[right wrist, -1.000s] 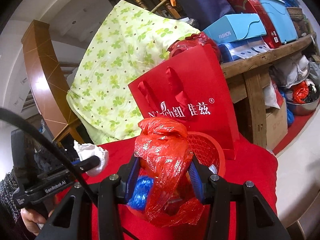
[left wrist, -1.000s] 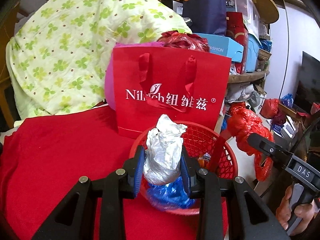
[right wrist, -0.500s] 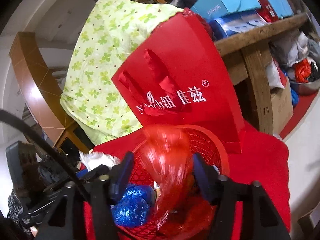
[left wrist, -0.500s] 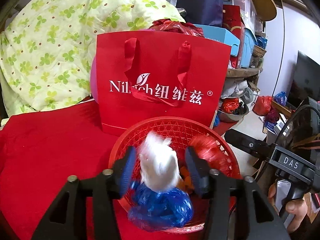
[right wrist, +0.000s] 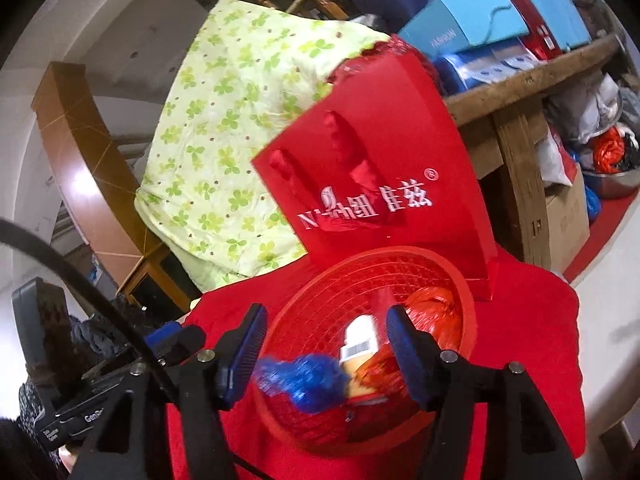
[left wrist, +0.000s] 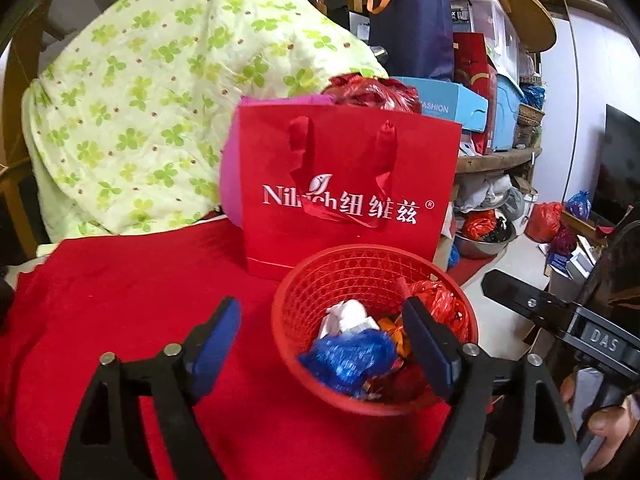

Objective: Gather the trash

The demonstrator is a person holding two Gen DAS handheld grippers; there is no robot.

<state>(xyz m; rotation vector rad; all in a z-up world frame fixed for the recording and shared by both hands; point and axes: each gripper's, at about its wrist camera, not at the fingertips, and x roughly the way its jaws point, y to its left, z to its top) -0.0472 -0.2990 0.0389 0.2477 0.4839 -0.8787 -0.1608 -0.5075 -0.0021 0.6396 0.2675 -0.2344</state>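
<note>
A red mesh basket [left wrist: 304, 300] [right wrist: 460, 292] sits on the red cloth. Inside lie a crumpled white wad [left wrist: 346, 316], a blue plastic bag [left wrist: 348, 360] [right wrist: 304, 376], a red plastic bag [left wrist: 440, 300] [right wrist: 432, 312] and orange scraps. My left gripper [left wrist: 324, 344] hangs just in front of the basket, its jaws opening with nothing gripped between them. My right gripper [right wrist: 326, 354] hovers over the basket's near rim, jaws apart and pressing on nothing. The right gripper's body also shows at the right edge of the left wrist view.
A red paper gift bag [left wrist: 344, 192] [right wrist: 384, 188] stands right behind the basket. A green clover quilt [left wrist: 160, 92] drapes over a chair at the back left. A wooden shelf [right wrist: 532, 68] crammed with boxes is at the right. The red cloth [left wrist: 100, 300] spreads left of the basket.
The left gripper let go of the white wad and the right let go of the red bag. Both now lie in the basket. Both grippers' jaws have spread apart.
</note>
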